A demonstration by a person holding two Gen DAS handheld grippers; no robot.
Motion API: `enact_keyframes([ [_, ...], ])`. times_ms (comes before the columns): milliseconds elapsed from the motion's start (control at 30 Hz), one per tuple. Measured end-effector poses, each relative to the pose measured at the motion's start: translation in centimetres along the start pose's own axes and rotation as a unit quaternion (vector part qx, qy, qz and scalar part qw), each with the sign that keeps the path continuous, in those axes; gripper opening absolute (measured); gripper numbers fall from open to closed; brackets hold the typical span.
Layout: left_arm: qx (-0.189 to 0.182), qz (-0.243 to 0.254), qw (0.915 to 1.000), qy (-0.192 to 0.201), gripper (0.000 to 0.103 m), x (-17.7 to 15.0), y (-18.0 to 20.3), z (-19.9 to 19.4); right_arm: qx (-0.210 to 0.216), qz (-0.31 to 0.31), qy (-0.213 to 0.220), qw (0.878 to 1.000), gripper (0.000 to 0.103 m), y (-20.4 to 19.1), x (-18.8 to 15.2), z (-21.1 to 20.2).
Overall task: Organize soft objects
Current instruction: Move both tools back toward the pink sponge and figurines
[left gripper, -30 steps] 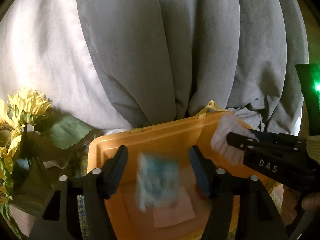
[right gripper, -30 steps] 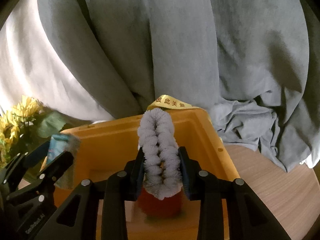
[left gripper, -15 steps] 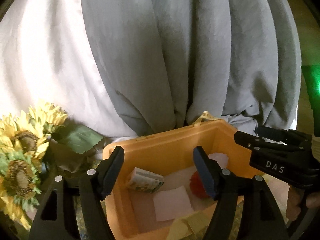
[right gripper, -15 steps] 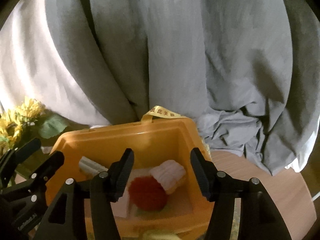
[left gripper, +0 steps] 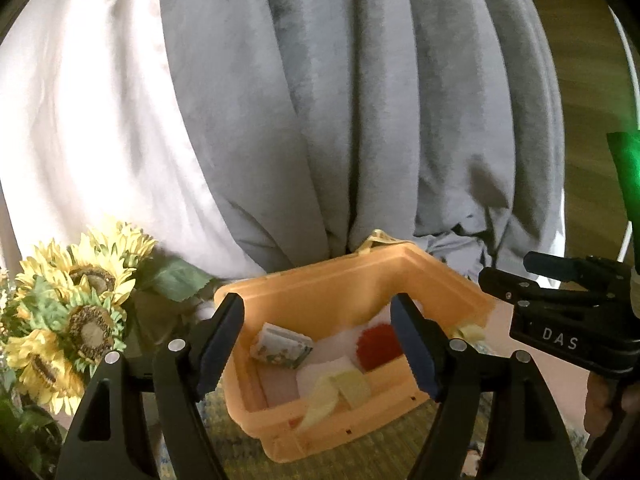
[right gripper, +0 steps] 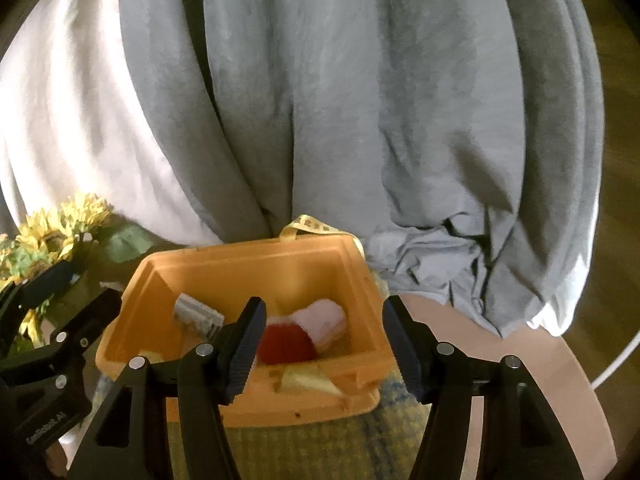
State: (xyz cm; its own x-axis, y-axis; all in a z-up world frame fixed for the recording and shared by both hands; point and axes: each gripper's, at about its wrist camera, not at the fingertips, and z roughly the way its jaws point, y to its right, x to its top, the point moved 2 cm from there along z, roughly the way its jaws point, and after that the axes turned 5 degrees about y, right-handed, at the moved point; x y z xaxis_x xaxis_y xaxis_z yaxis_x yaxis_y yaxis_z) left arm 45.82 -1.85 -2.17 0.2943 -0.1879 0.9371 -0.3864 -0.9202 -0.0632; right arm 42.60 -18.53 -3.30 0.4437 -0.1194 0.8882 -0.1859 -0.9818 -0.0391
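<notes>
A: Two grippers, nothing held. Left gripper [left gripper: 318, 344]: jaws opening, empty. Right gripper [right gripper: 324, 344]: spread, empty.

B: Contents of orange bin [right gripper: 240, 256]?

A: Tissue pack [left gripper: 282, 346], red pompom [right gripper: 284, 342], white fluffy roll [right gripper: 324, 320], possibly yellow sponges [left gripper: 340, 390]. Everything lies ahead and below both grippers, neither clearly nearer.

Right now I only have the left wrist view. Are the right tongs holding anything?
Observer: No. Seen from the right wrist, the right tongs are open with nothing between them.
Operator: What is my own finger hiding in the orange bin?
Observer: A white fluffy piece, lying just right of the red ball.
Operator: And what is right of the bin?
Observer: Wooden tabletop, with grey cloth heaped at its far edge.
</notes>
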Motion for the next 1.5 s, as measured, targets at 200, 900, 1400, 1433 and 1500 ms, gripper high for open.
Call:
enact_keyframes([
  [200, -0.013, 0.015, 0.9998, -0.001, 0.076, -0.9, 1.1, -2.3, -0.012, 0.006, -0.009, 1.0, 0.061, 0.8, -1.5, -2.7],
  [900, -0.053, 0.063, 0.994, -0.072, 0.078, -7.2, 3.9, -5.9, -0.005, 0.013, -0.116, 0.993, 0.061, 1.3, -9.2, -5.6],
  [1400, -0.099, 0.102, 0.9818, -0.126, 0.078, -11.5, 5.6, -4.2, 0.007, 0.005, -0.186, 0.982, 0.061, 1.3, -13.0, -3.8],
  [1433, -0.104, 0.106, 0.9806, -0.128, 0.078, -11.7, 5.7, -4.0, 0.01, 0.001, -0.189, 0.982, 0.061, 1.2, -13.1, -3.6],
  [1500, -0.114, 0.116, 0.9775, -0.134, 0.078, -12.4, 6.0, -3.7, 0.012, -0.009, -0.193, 0.981, 0.061, 0.9, -13.4, -3.2],
])
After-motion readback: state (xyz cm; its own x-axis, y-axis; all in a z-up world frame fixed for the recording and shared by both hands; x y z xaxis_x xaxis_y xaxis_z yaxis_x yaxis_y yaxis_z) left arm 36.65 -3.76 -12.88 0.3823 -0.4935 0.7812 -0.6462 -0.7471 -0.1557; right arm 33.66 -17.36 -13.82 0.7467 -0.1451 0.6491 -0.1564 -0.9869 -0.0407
